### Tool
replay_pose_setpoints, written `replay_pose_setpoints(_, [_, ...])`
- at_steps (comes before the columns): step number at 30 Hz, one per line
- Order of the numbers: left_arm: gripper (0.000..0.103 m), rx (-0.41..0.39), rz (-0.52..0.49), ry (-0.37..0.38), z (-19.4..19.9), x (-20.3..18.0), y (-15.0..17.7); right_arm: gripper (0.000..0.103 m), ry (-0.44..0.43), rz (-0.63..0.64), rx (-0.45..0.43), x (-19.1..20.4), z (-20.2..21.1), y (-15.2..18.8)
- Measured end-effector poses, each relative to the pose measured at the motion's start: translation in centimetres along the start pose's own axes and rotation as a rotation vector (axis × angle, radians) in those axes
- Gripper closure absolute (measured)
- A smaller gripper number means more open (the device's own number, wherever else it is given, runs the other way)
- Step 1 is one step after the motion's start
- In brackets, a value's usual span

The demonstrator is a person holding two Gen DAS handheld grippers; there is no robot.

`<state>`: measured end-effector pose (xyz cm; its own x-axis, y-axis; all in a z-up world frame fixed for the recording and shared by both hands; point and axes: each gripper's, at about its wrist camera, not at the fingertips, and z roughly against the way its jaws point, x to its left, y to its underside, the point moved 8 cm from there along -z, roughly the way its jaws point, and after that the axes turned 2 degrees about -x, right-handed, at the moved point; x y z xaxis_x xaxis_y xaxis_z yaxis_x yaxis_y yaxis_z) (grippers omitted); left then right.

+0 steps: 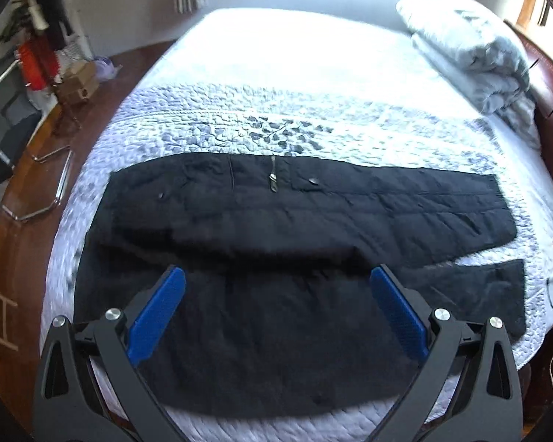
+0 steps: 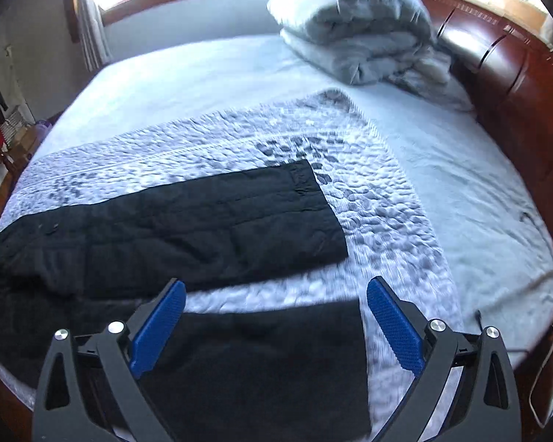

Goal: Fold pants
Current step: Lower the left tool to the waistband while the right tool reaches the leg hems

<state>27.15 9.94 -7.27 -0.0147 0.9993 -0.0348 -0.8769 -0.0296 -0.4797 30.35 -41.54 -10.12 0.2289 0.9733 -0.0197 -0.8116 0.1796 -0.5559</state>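
- Lying flat across the near half of the bed (image 1: 276, 37), on the quilted coverlet (image 1: 239, 118): black pants (image 1: 276, 221), waistband toward the left edge, hems toward the right edge where the folded duvet (image 1: 472, 48) sits near the headboard (image 2: 516, 84).
- Spread apart: far leg (image 2: 210, 213) and near leg (image 2: 269, 361), with a wedge of coverlet showing between them toward the hems.
- Hovering over the near leg close to the crotch: left gripper (image 1: 276, 313), jaws wide open, holding nothing.
- Hovering over the near hem end: right gripper (image 2: 274, 326), equally wide open and empty (blue pads (image 2: 158, 328) well clear of each other).
- Likely step: pinching the near leg's front edge at both ends to carry it over onto the far leg.
- Best taken low, right at the near edge of the bed, catching only the pant fabric and not the coverlet beneath.
- Worth lifting both ends together and level, so the leg travels as one panel rather than sagging midway.
- Worth lining up hem with hem and outer seam with outer seam before letting go; zipper (image 1: 273, 176) and button (image 1: 313, 181) mark the centre line (a handy check for the fold axis).
- Risk: slack at the crotch bunching under the fold.
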Motion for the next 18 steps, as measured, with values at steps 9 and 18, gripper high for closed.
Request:
replay_pose_setpoints(9, [0.003,0.277,-0.04,0.082,-16.4,2.7,-8.9,0.004,-0.061,-0.076,0.182,-4.7,-13.8,-2.4])
replay_pose_setpoints(18, [0.003,0.255,-0.388,0.256,-22.9,-0.3,-12.9,0.004,-0.06,-0.059,0.249,-5.2,-18.5,-2.2])
